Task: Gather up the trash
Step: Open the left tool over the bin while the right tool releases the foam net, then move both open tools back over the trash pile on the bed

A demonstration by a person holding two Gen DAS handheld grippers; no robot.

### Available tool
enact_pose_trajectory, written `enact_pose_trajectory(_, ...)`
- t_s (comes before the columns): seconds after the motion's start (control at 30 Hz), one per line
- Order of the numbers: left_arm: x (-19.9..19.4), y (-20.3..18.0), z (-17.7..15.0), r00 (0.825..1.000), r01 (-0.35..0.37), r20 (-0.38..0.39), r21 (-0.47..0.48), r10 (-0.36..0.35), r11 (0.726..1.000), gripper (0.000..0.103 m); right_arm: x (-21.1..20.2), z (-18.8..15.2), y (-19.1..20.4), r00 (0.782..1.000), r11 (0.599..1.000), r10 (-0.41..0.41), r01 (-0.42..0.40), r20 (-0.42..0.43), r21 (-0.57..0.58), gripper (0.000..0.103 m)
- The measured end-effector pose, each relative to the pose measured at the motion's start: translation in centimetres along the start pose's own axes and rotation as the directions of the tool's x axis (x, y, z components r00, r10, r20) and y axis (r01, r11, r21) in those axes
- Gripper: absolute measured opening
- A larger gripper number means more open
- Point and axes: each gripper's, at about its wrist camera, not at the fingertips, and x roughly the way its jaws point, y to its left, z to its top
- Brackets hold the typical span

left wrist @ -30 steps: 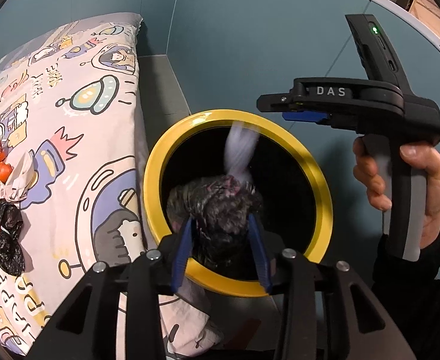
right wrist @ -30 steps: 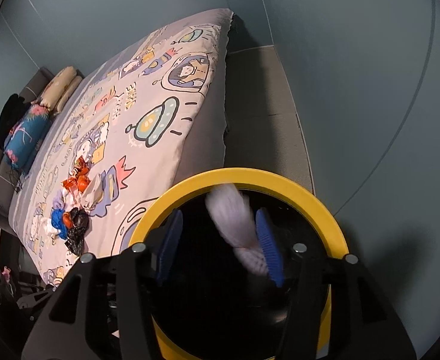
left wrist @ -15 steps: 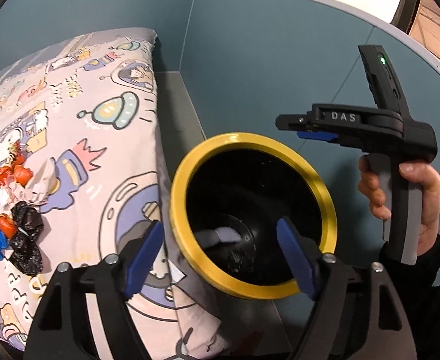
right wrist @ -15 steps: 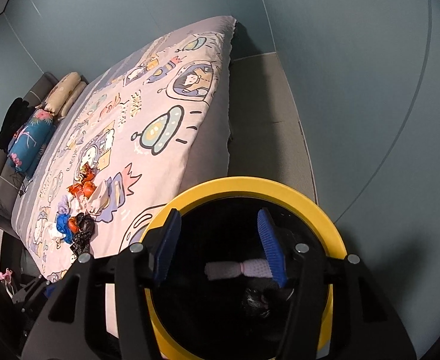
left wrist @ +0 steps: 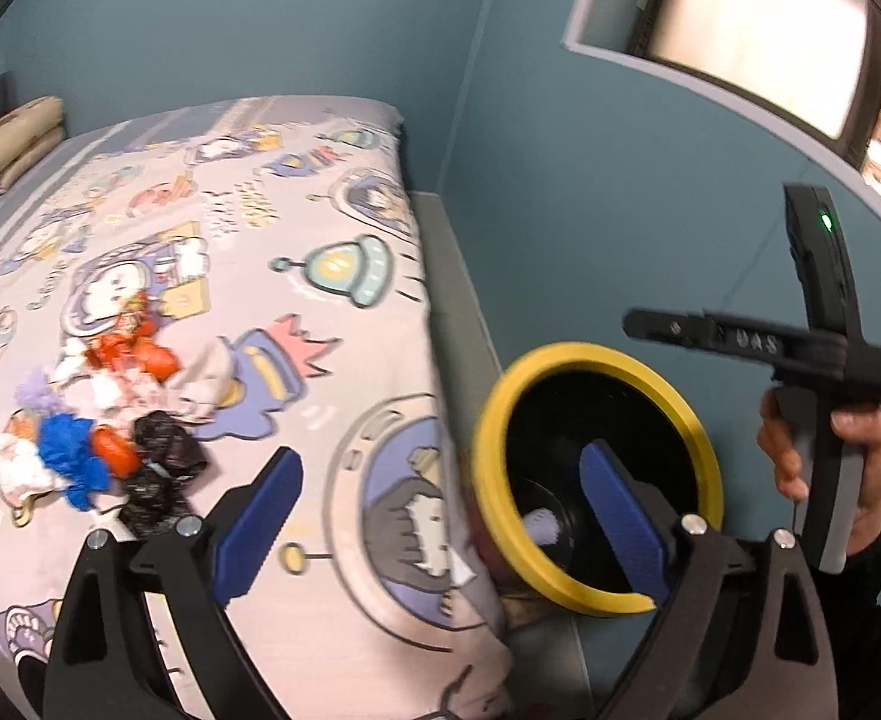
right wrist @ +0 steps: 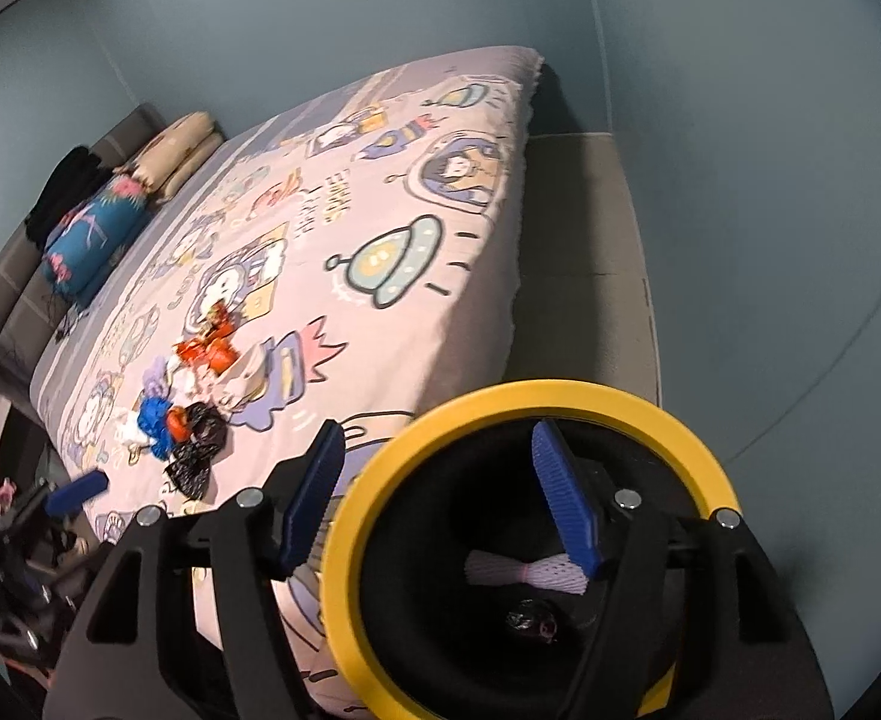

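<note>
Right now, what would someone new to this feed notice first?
The yellow-rimmed black bin beside the bed, with a white foam net and a dark crumpled wrapper lying at its bottom. Then the pile of trash in orange, blue, black and white on the cartoon-print bedsheet, well left of the bin. Both the left gripper and the right gripper stand open and empty.

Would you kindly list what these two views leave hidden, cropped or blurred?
- Bin bottom: right view, dark; the small crumpled item cannot be identified.
- White net: left view, motion-blurred, partly behind the rim.
- Trash pile on the bed: too small to sort piece by piece.
- Right tongs: left view, blurred; opening unreadable there.
</note>
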Motion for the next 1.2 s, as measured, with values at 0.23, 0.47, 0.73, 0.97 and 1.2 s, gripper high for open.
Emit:
enact_pose_trajectory(0.23, -1.7, 4.7, -0.1, 0.996, -0.082, 0.012, -0.08, 0.083, 0.993, 0.093, 1.6, 0.3, 4.2, 0.999, 0.996, 0.034, -0.036, -0.037, -0.081, 0.063)
enact_pose_trajectory(0.47, -3.1, 10.2, -1.0, 0.986, -0.162, 0.004, -0.173, 0.165, 0.971, 0.093, 4.0, 0.1, 8.8, 0.993, 0.984, 0.07, -0.084, -0.093, -0.155, 0.063)
enact_pose_trajectory(0.73, -3.9, 17.2, -2.5, 0.967, -0.25, -0.033, -0.288, 0.251, 0.925, 0.093, 7.4, -0.5, 14.2, 0.981, 0.962, 0.094, -0.133, -0.169, -0.239, 0.063)
enact_pose_trajectory(0.97, -4.2, 22.7, -4.0, 0.946, -0.319, -0.072, -0.366, 0.315, 0.874, 0.093, 10.6, -1.5, 18.9, 0.965, 0.933, 0.111, -0.183, -0.236, -0.309, 0.063)
enact_pose_trajectory(1.2, -3.9, 27.6, -5.9, 0.935, -0.351, -0.115, -0.449, 0.337, 0.821, 0.093, 14.4, -2.3, 22.7, 0.931, 0.903, 0.159, -0.272, -0.33, -0.332, 0.063)
